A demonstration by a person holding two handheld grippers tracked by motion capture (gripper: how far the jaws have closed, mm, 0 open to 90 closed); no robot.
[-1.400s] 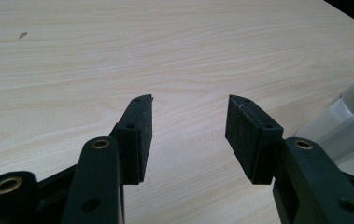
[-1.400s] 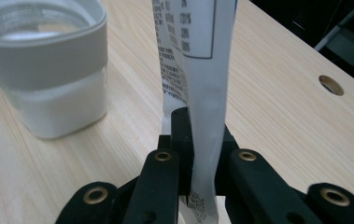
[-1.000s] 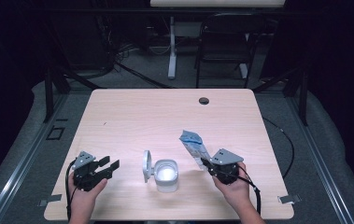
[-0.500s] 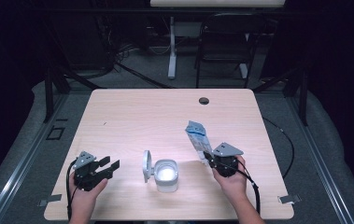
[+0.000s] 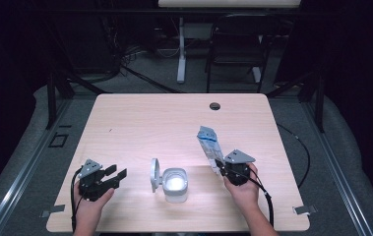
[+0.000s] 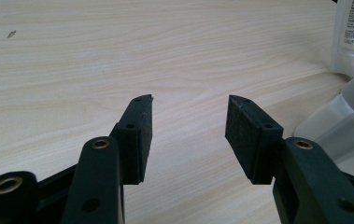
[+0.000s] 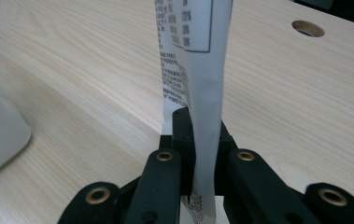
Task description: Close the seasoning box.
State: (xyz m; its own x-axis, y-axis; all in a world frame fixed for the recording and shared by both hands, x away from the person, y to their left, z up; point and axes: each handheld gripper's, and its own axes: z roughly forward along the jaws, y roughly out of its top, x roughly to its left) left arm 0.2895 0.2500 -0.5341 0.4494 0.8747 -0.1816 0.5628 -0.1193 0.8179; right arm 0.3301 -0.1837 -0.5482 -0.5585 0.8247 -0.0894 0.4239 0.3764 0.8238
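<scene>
Basically a light wood-grain table (image 5: 139, 118) is sitting in a dark room, with a round cable hole (image 5: 215, 105) near its far edge and a small dark speck (image 6: 11, 33) on the grain. Grey floor is wrapping around it, a dark chair (image 5: 236, 46) and a white post (image 5: 181, 49) are standing beyond the far side, and cables are lying on the floor there. The right gripper (image 5: 221, 164) is pinching a white and blue printed packet (image 5: 208, 142) at its lower end, jaws nearly together on it; the packet is sticking up and away over the table's right half. The left gripper (image 5: 116, 175) is resting low at the near left, jaws standing wide with nothing between them. A white container (image 5: 175, 184) with its round lid (image 5: 154, 173) flipped open is sitting between both grippers, near the front edge.
</scene>
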